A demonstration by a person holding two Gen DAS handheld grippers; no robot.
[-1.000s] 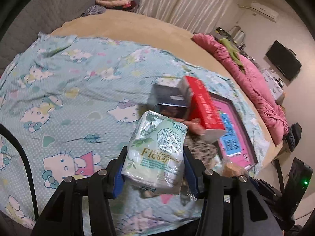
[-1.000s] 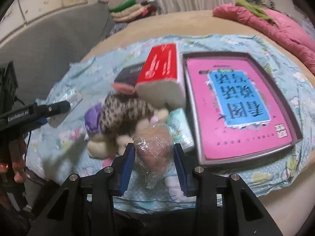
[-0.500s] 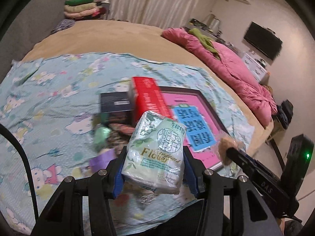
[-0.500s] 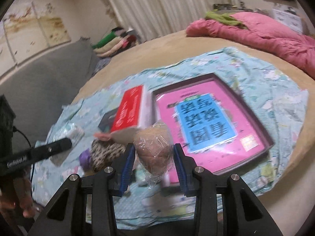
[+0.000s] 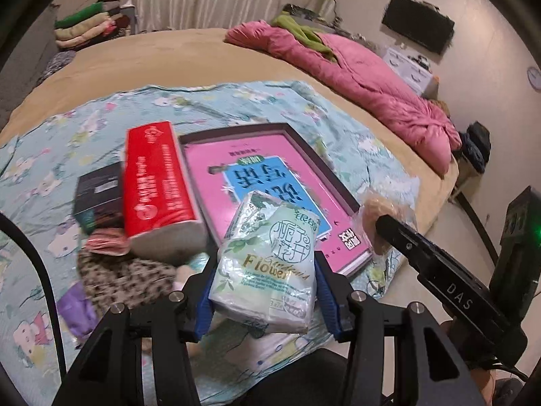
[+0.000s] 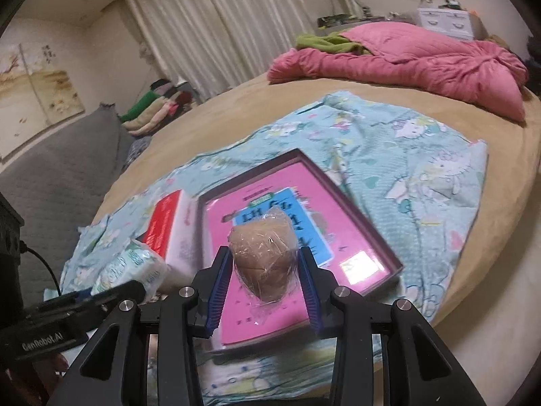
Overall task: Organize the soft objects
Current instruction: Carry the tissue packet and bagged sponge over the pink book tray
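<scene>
Two grips, both loaded: left gripper [image 5: 263, 291] clamping tissue pack [image 5: 267, 267], right gripper [image 6: 265, 279] clamping wrapped bun [image 6: 263, 260]; slippery film, possibly sliding free over pink tray [image 6: 385, 253].

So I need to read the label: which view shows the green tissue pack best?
The left wrist view: the tissue pack fills the centre, printed face forward, held in the left tool. The right wrist view shows only its side, partly hidden, at lower left.
</scene>
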